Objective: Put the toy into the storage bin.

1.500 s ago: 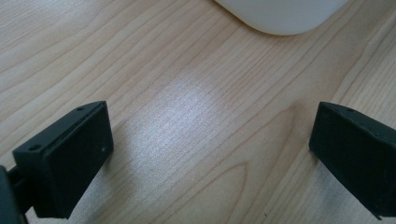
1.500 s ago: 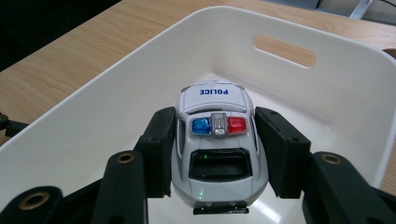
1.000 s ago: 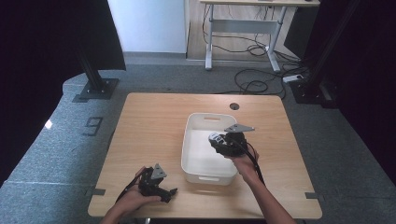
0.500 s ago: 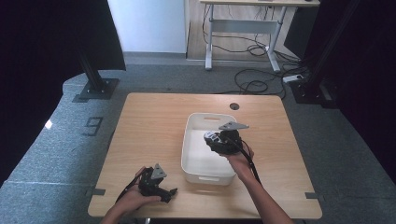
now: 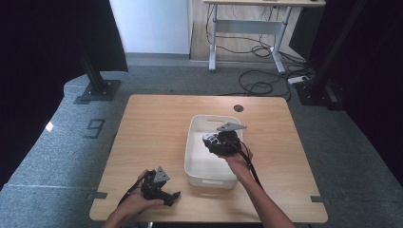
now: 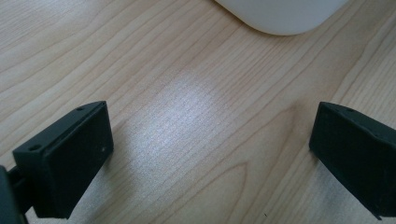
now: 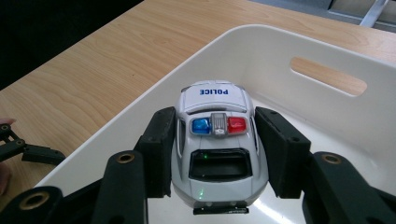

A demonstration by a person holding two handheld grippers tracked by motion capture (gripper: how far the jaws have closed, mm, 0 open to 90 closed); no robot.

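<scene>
A white toy police car [image 7: 215, 100] with blue and red roof lights sits between the black pads of my right gripper [image 7: 218, 154], which is shut on its sides. In the high view this gripper [image 5: 215, 142] holds the car [image 5: 208, 138] inside the white bin [image 5: 190, 147], above its floor. My left gripper [image 5: 170, 196] rests low at the table's front left, a person's hand around it. Its jaws [image 6: 210, 154] stand wide open over bare wood, nothing between them.
The bin stands at the middle of the wooden table [image 5: 152, 123], with slot handles in its end walls [image 7: 327, 74]. One rounded corner of the bin [image 6: 280, 14] lies just ahead of the left jaws. The left gripper's tip [image 7: 28, 151] lies beside the bin.
My right gripper has carried the police car leftward across the bin. The left gripper has stayed where it was.
</scene>
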